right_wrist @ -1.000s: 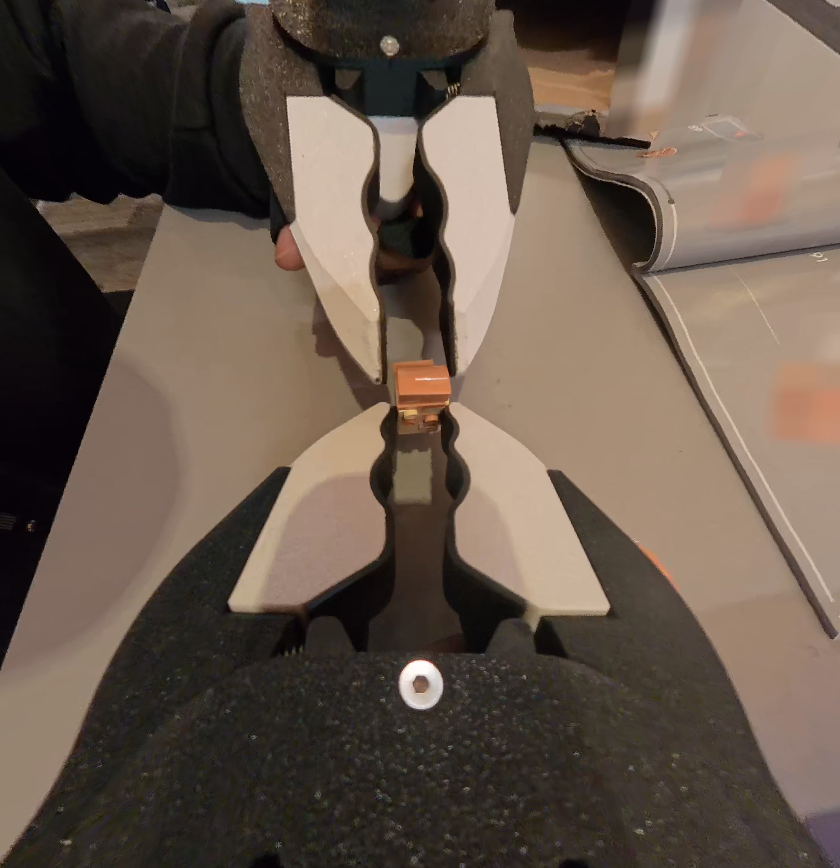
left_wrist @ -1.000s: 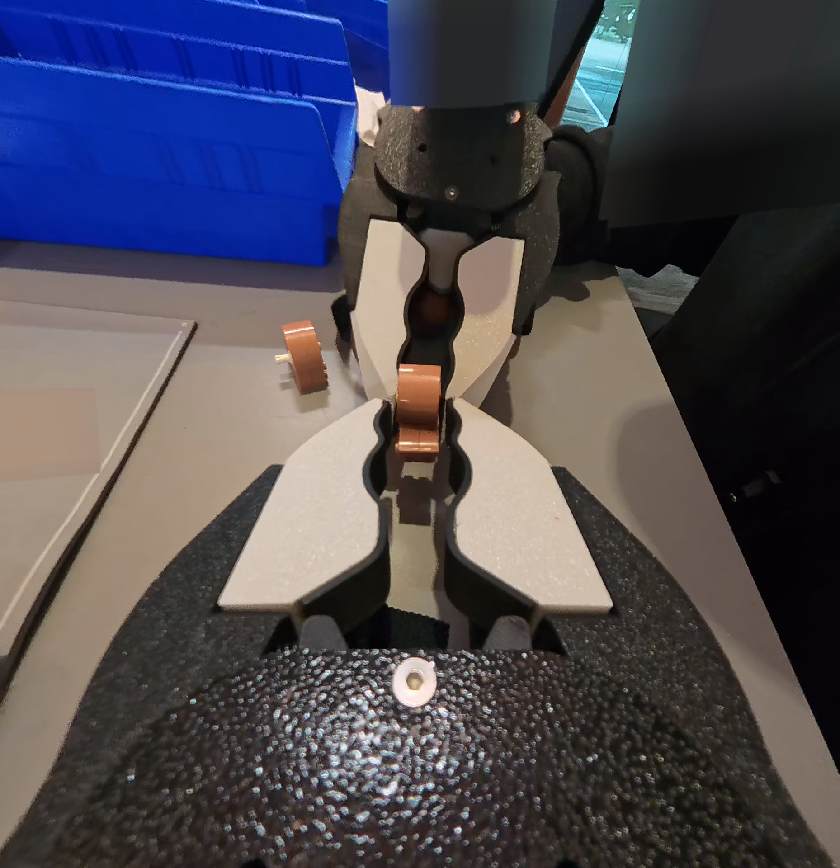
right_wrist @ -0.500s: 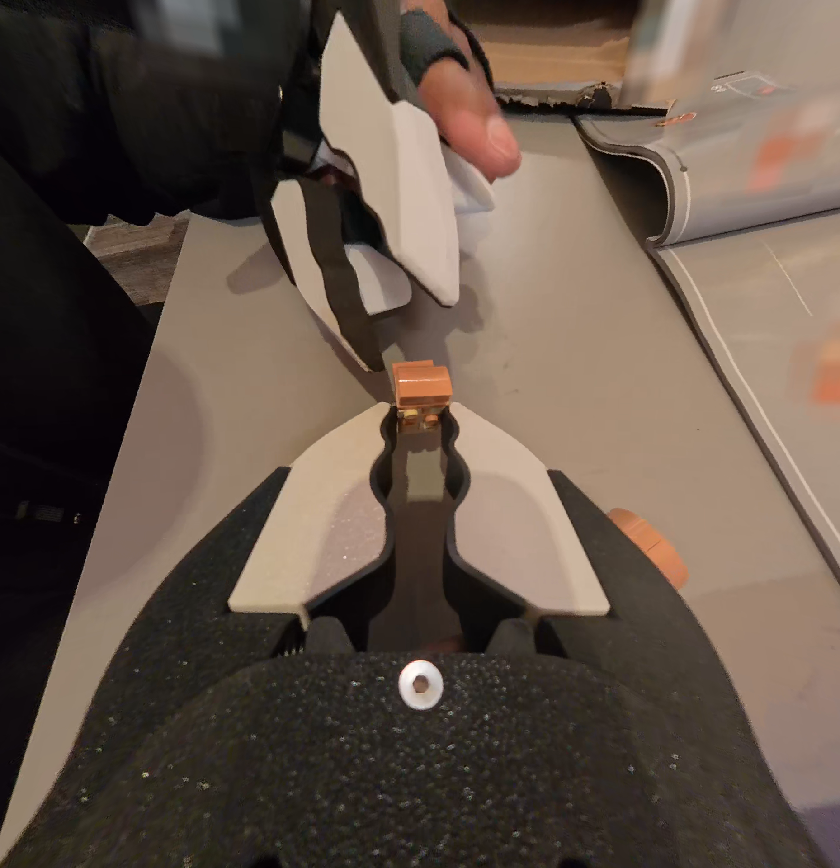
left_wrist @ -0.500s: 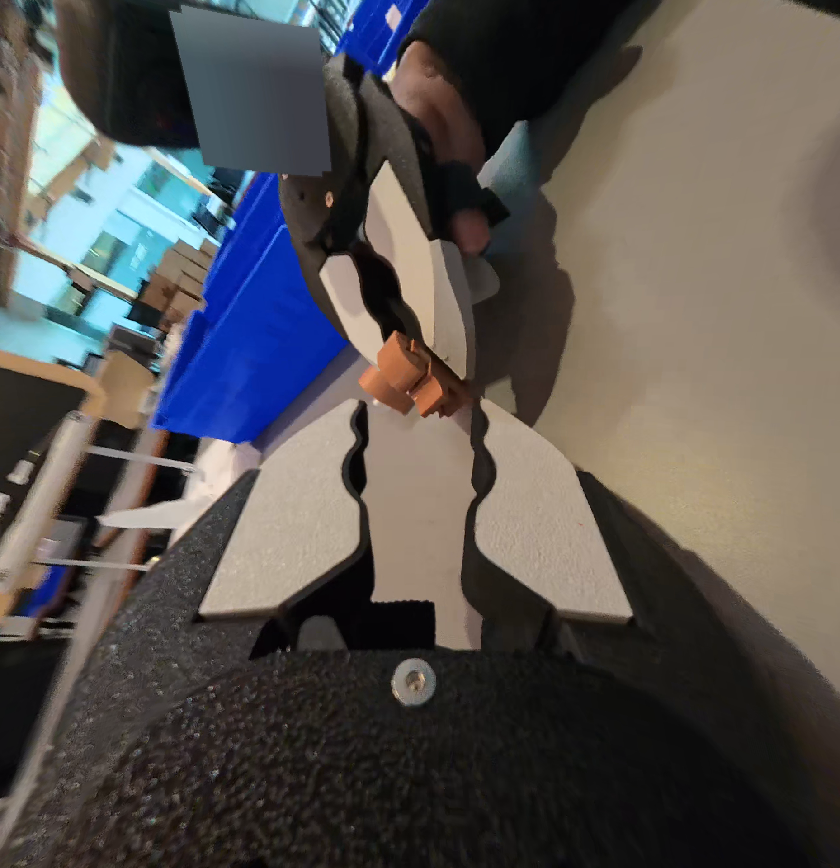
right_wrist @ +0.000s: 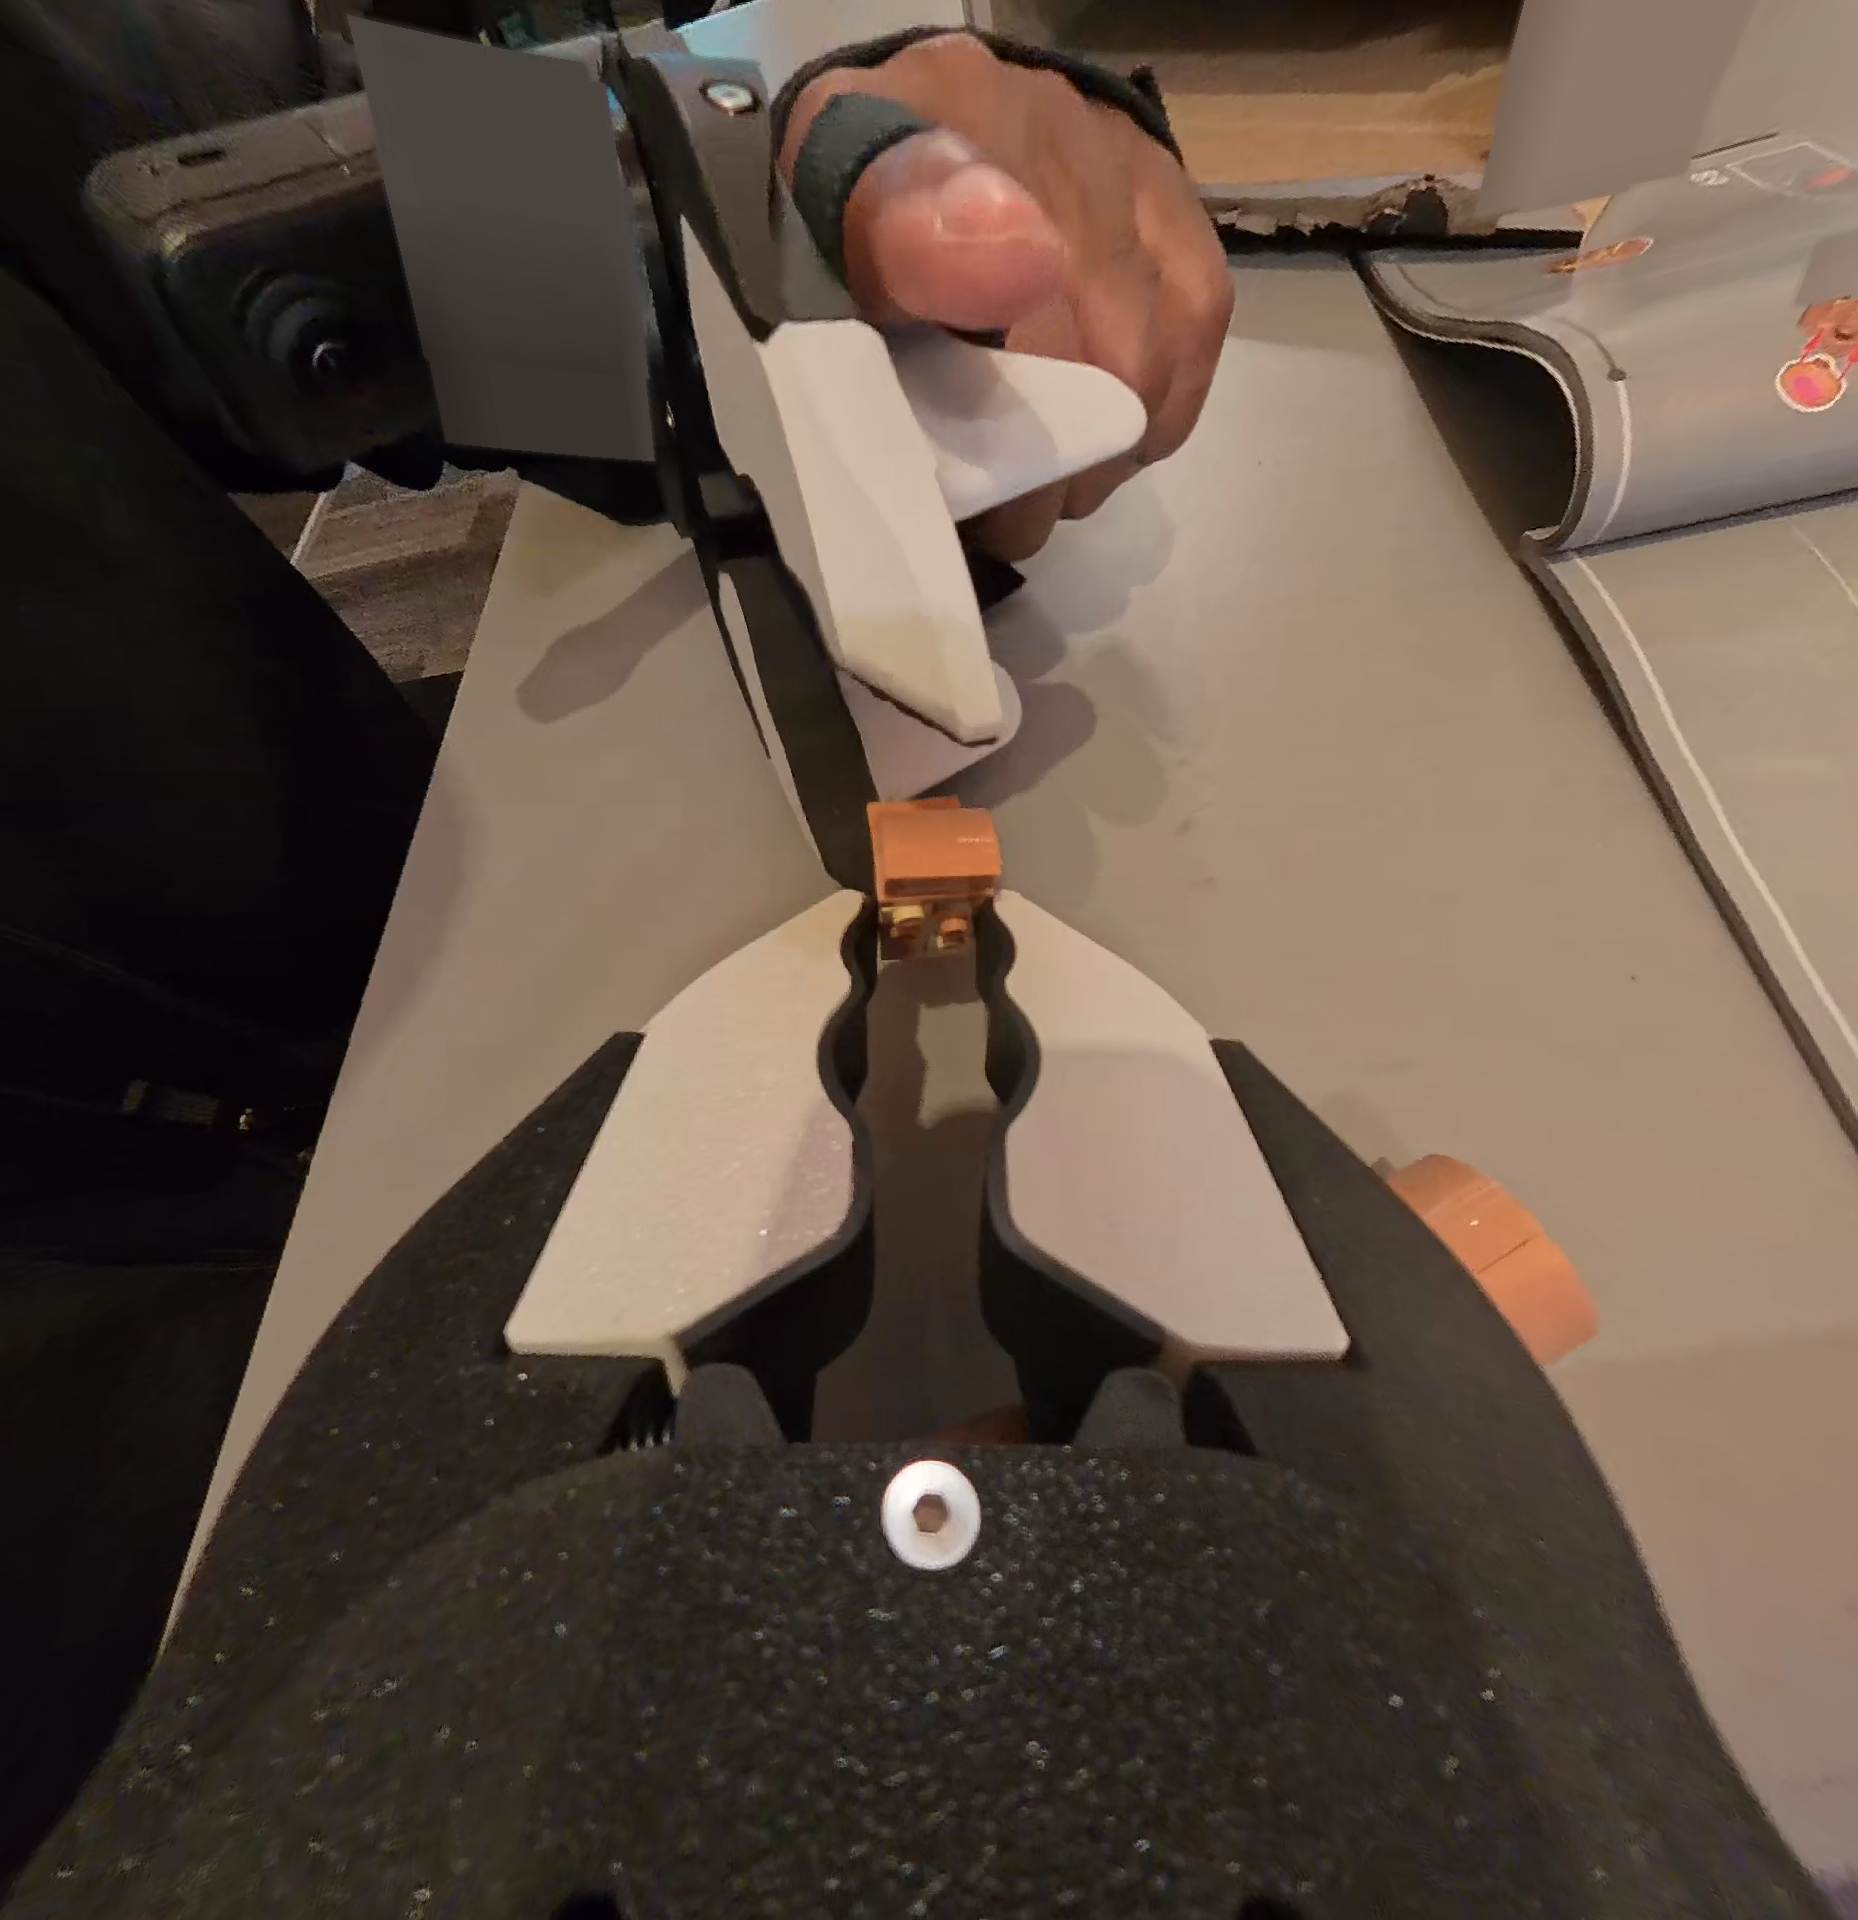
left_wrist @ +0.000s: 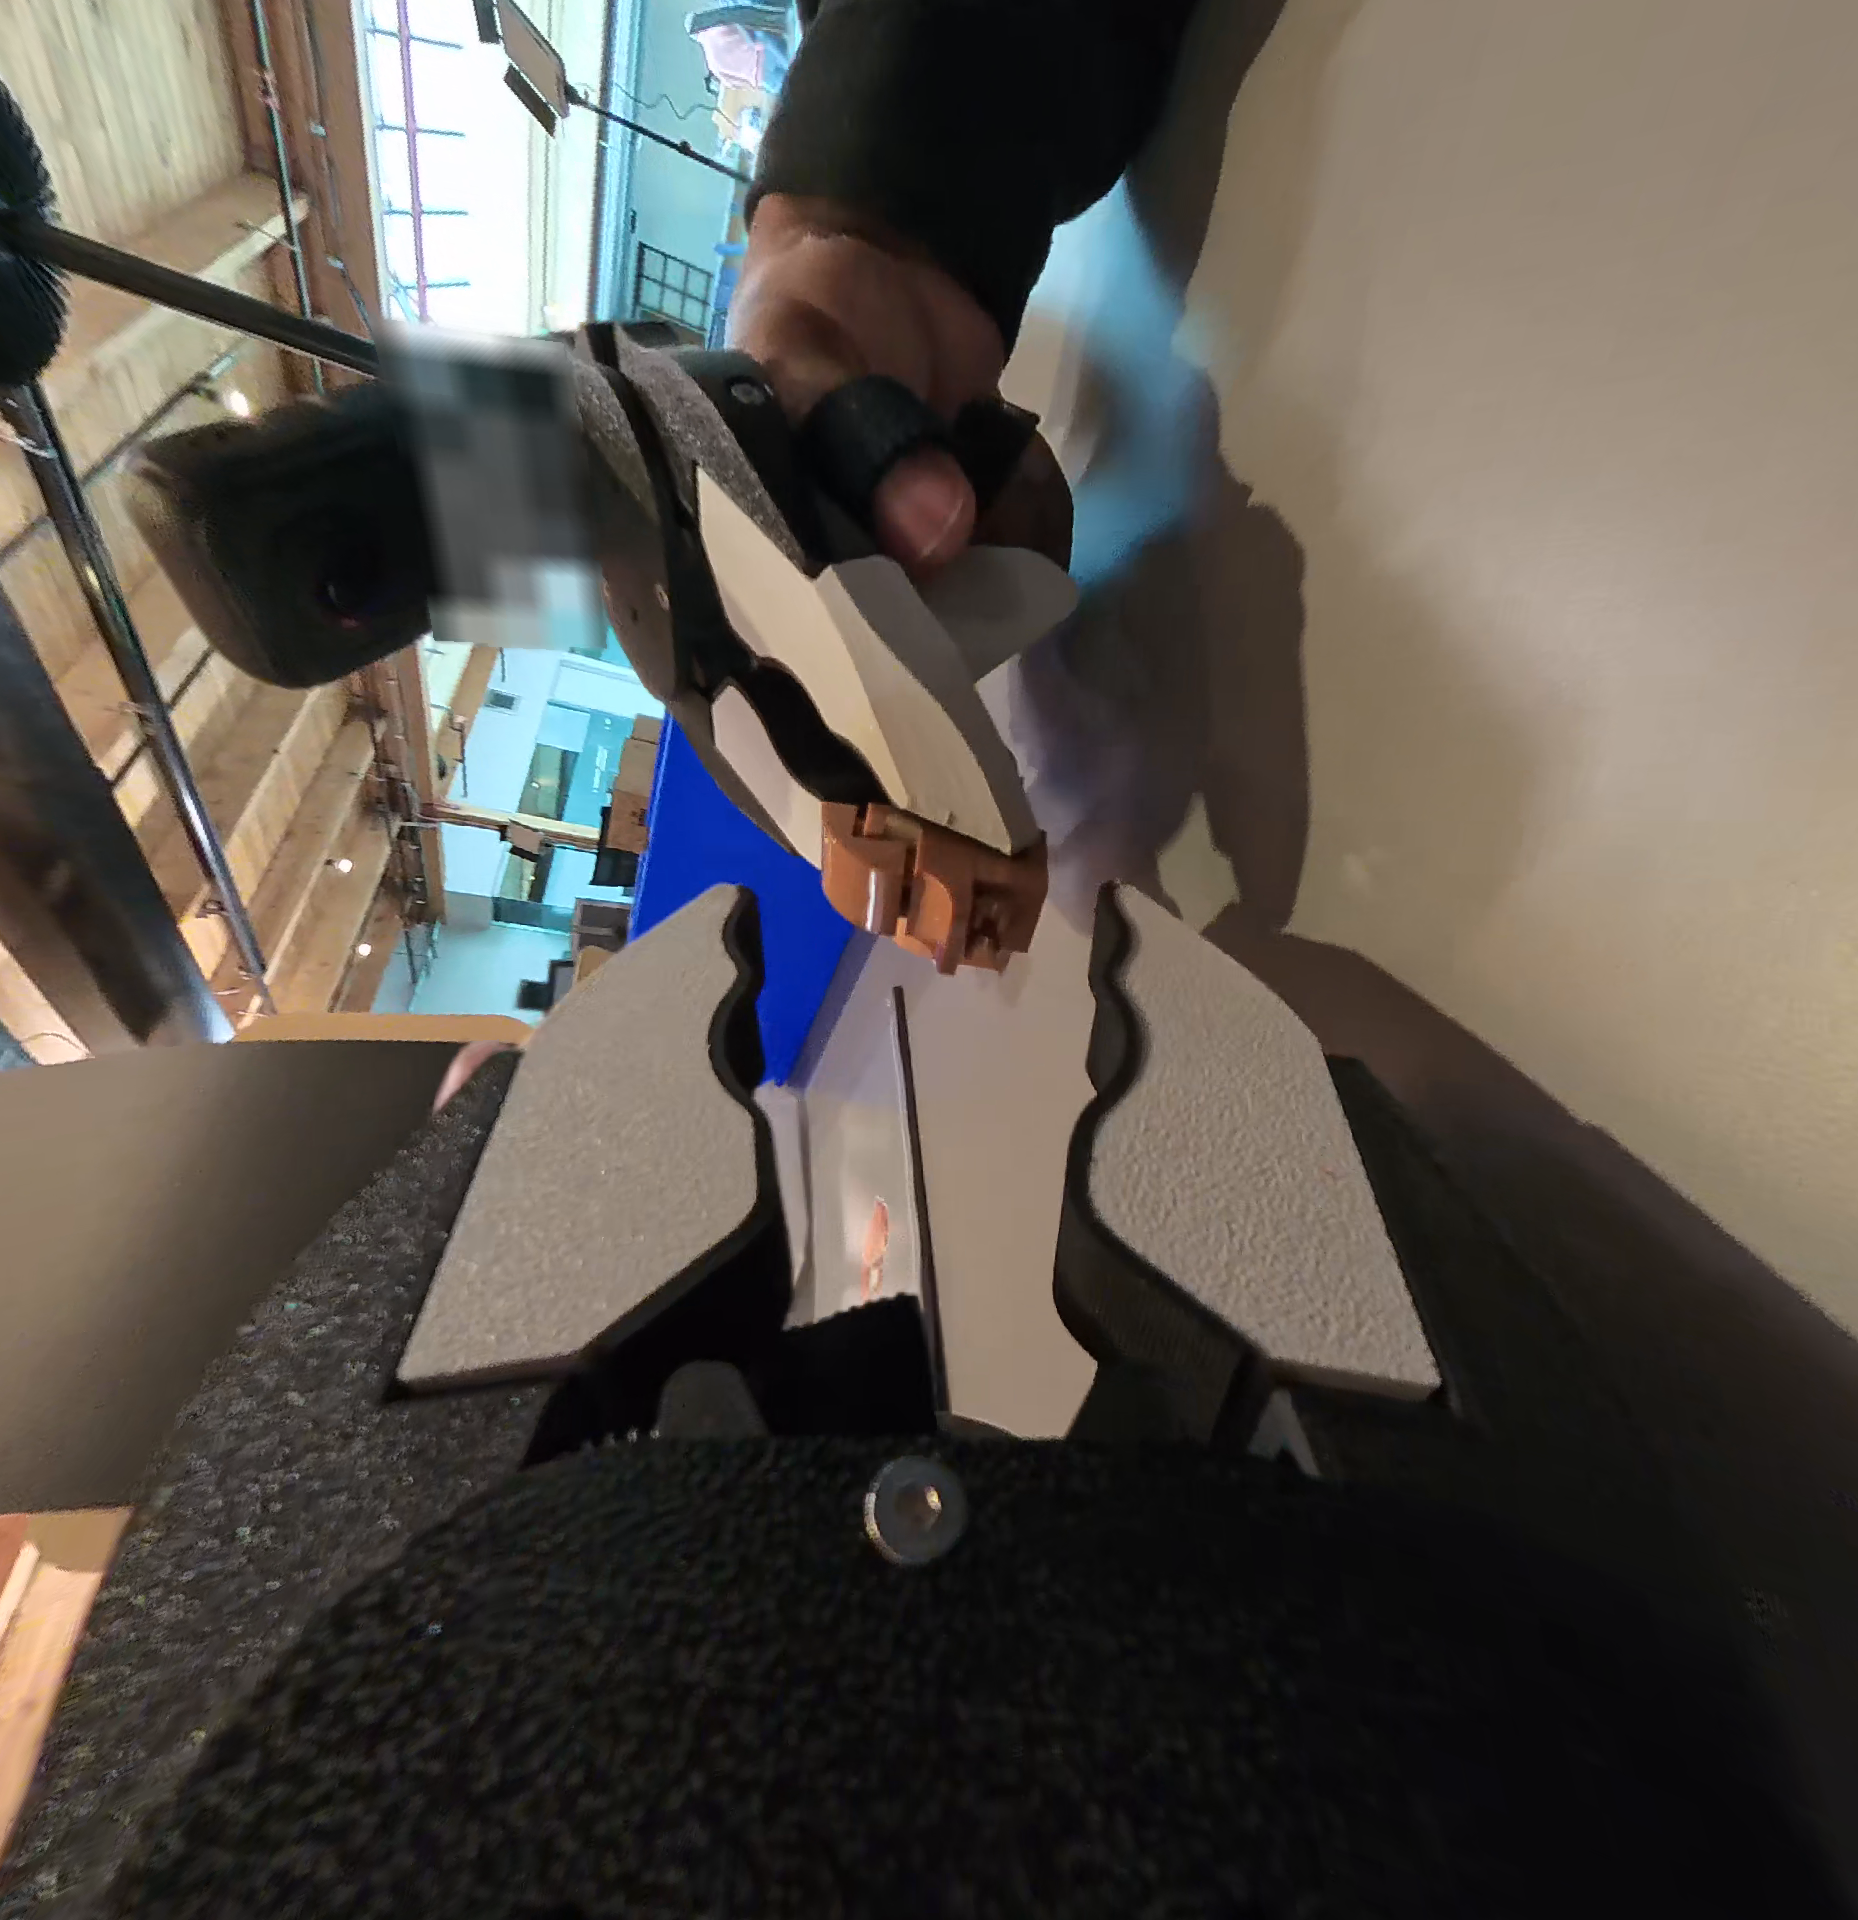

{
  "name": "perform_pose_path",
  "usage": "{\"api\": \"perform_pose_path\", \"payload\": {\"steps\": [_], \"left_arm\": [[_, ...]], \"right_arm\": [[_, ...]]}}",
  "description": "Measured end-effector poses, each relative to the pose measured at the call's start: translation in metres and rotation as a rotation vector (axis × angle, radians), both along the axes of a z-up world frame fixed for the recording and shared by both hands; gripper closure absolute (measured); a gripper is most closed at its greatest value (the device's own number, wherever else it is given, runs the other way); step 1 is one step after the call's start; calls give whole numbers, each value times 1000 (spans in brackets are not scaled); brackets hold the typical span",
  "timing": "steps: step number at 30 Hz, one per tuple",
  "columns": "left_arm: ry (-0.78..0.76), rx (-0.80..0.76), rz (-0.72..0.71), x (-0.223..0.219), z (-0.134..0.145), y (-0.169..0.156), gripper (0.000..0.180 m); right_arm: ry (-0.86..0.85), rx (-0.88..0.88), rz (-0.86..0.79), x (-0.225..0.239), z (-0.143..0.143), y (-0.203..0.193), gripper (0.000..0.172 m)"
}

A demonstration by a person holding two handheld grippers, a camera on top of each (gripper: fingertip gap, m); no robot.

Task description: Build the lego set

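Note:
My right gripper (right_wrist: 930,914) is shut on a small brown plastic part (right_wrist: 933,857) and holds it above the grey table (right_wrist: 1268,831). The part's far end sticks out past the fingertips. My left gripper (left_wrist: 925,914) is open wide and rolled onto its side. The same brown part (left_wrist: 930,883) lies level with its fingertips, with a gap on each side, so neither pad touches it. The right wrist view shows the left gripper (right_wrist: 904,769) close in front, held by a hand (right_wrist: 1018,239). The left wrist view shows the right gripper (left_wrist: 925,821) pinching the part.
A second brown round part (right_wrist: 1486,1257) lies on the table by my right gripper's body. A grey mat (right_wrist: 1735,935) with a curled-up edge lies to the right. A blue bin (left_wrist: 717,831) stands beyond the left fingers. Left and right tips are no more than a few centimetres apart.
My left gripper opened, let go of the brown part and rolled onto its side. The right gripper kept its hold on the part and hardly moved.

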State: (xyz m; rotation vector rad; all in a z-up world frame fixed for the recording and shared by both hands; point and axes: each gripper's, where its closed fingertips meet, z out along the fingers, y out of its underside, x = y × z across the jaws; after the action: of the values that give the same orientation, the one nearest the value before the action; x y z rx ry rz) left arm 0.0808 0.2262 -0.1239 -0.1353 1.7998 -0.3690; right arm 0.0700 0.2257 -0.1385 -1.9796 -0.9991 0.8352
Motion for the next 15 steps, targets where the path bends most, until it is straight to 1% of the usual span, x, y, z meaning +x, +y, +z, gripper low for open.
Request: {"api": "perform_pose_path", "payload": {"steps": [6,10,14,15], "left_arm": [[-1,43,-3,3,-6,-2,118],[-8,57,4,5,-8,-1,128],[-54,88,41,8,-3,3,140],[-60,95,43,9,-3,3,140]], "right_arm": [[6,-3,9,-3,1,-1,154],[13,-2,-2,-2,2,1,154],[23,-5,-11,-2,2,2,154],[28,-8,-13,-2,3,2,154]]}}
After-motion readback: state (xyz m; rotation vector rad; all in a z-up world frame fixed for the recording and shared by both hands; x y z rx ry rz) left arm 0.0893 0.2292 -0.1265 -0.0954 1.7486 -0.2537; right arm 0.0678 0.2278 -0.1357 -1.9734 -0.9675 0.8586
